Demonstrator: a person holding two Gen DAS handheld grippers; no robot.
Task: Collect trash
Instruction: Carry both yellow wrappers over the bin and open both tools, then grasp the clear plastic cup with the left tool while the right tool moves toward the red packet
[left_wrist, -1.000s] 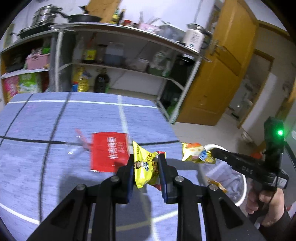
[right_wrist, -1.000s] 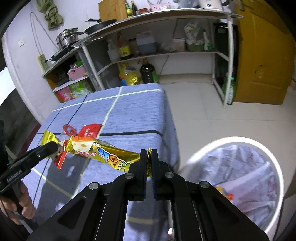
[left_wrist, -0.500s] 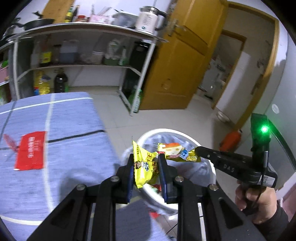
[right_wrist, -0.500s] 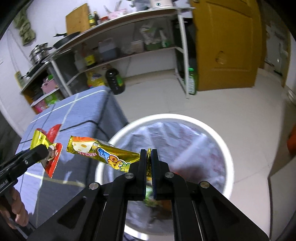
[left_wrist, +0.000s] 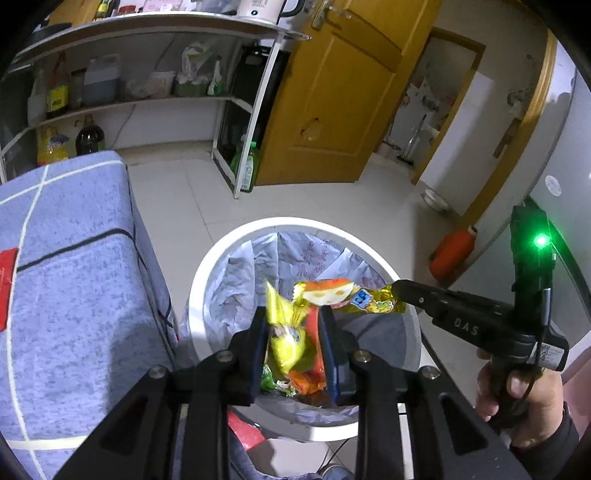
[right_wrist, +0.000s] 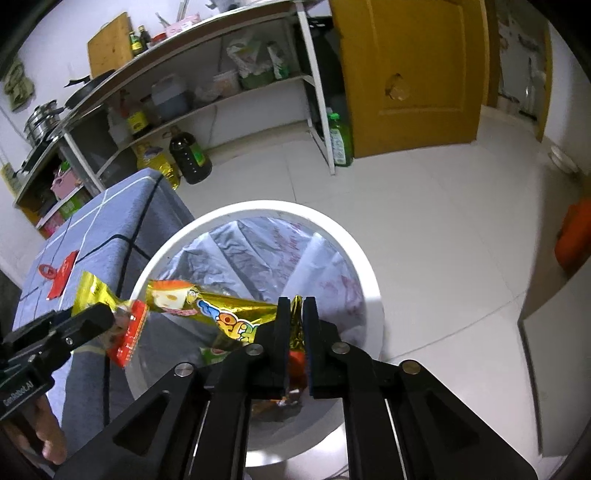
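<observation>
My left gripper (left_wrist: 293, 339) is shut on a yellow-and-red snack packet (left_wrist: 286, 338) and holds it over the white trash bin (left_wrist: 221, 251). My right gripper (right_wrist: 294, 334) is shut on the end of a long gold snack wrapper (right_wrist: 218, 312), also above the bin (right_wrist: 369, 266). In the left wrist view the gold wrapper (left_wrist: 343, 295) sticks out of the right gripper (left_wrist: 397, 290). In the right wrist view the left gripper (right_wrist: 107, 317) holds its packet (right_wrist: 92, 293) at the bin's left rim. Wrappers lie inside the lined bin.
A table with a blue cloth (left_wrist: 66, 266) stands left of the bin, with a red packet (right_wrist: 62, 273) on it. A metal shelf rack (left_wrist: 147, 55) with bottles stands behind. A yellow door (left_wrist: 343, 81) and an orange object (left_wrist: 450, 251) are on the right.
Both grippers have swung from over the table to above the trash bin, each still holding its wrapper. The bin now fills the centre of both views.
</observation>
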